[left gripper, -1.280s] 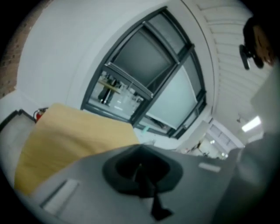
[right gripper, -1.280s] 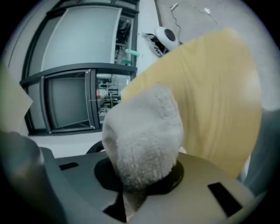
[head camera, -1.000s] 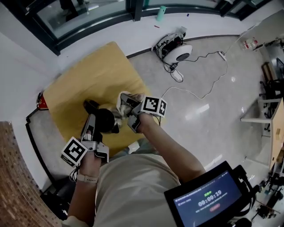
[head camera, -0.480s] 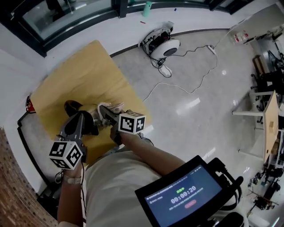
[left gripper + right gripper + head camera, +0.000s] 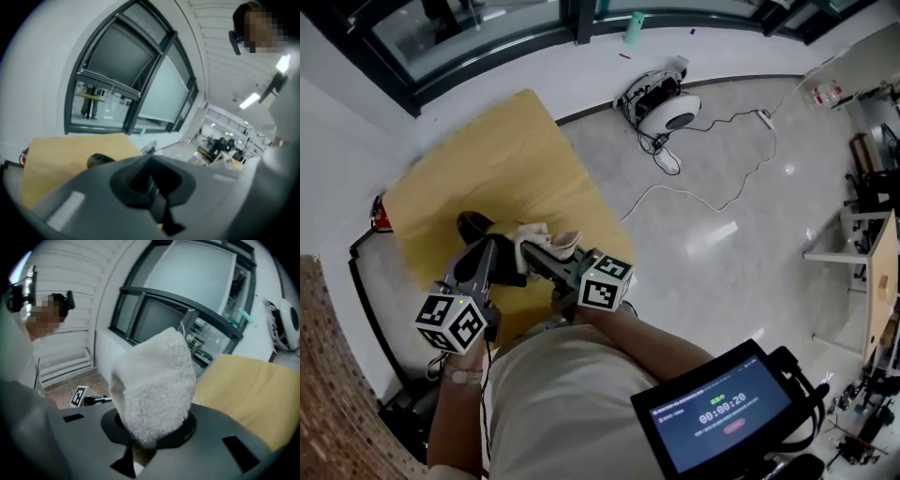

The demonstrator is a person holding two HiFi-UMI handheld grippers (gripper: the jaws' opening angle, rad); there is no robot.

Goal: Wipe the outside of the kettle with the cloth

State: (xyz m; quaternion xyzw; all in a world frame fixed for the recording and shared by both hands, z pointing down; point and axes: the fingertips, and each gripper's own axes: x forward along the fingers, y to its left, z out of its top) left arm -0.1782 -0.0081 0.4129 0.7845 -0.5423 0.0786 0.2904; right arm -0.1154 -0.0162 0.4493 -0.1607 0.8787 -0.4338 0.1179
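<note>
Yellow table (image 5: 487,159) | kettle (image 5: 473,226) mostly hidden — right gripper (image 5: 139,448) clamps cloth (image 5: 154,380)

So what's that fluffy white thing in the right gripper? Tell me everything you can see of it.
It is the cloth, off-white and fleecy, like plush or terry. The right gripper is shut on its lower end, so it stands up bunched into a rounded lump. In the head view it sits above the yellow table, right beside the dark kettle; whether they touch cannot be made out.
</note>
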